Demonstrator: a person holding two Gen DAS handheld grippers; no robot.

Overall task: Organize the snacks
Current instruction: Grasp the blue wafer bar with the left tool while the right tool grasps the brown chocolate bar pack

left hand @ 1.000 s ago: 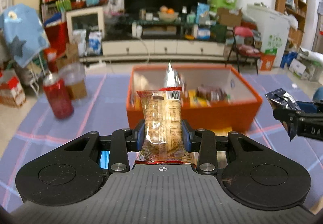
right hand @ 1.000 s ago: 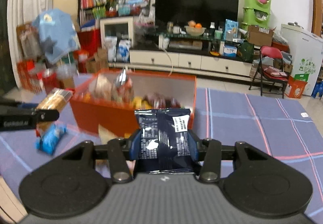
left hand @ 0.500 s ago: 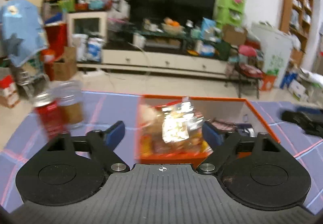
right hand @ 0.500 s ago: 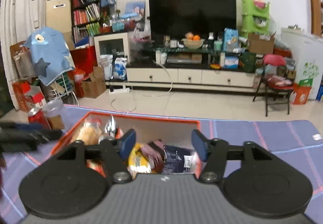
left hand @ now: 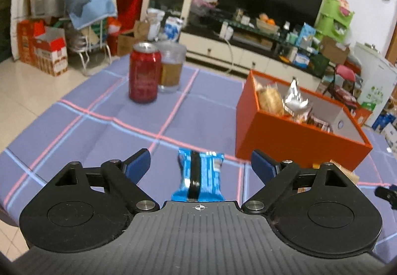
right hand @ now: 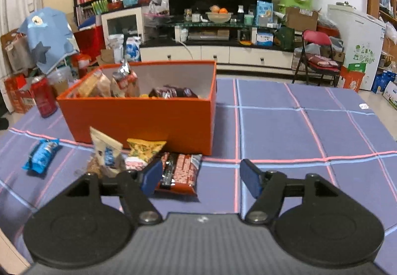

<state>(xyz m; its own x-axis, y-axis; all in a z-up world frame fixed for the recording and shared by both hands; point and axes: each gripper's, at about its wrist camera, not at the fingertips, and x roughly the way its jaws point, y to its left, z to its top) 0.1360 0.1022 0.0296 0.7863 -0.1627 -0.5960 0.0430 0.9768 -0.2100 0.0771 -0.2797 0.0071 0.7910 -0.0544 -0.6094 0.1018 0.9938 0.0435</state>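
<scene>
- Blue foil snack packet with a dark stripe (left hand: 199, 178): lying flat on the purple checked tablecloth (left hand: 82, 131), between the spread jaws of the left gripper (left hand: 200, 166) but untouched by either pad; the orange open-topped cardboard box (left hand: 292, 138) is sitting at 2 o'clock from it.
- Left gripper: jaws having just been opening; the clear-wrapped biscuit pack it was pinching a second ago is gone from them, apparently now in the box.
- Red-and-white patterned snack packet (right hand: 180, 173): lying at 11 o'clock of the right gripper (right hand: 201, 177), beside its left pad, not pinched.
- Right gripper: jaws having just been opening, nothing between them; its dark blue packet has left them.
- Meaning: two snacks delivered, loose ones being lined up next.
- Red drink can (left hand: 144, 76): standing at 11 o'clock, well apart.
</scene>
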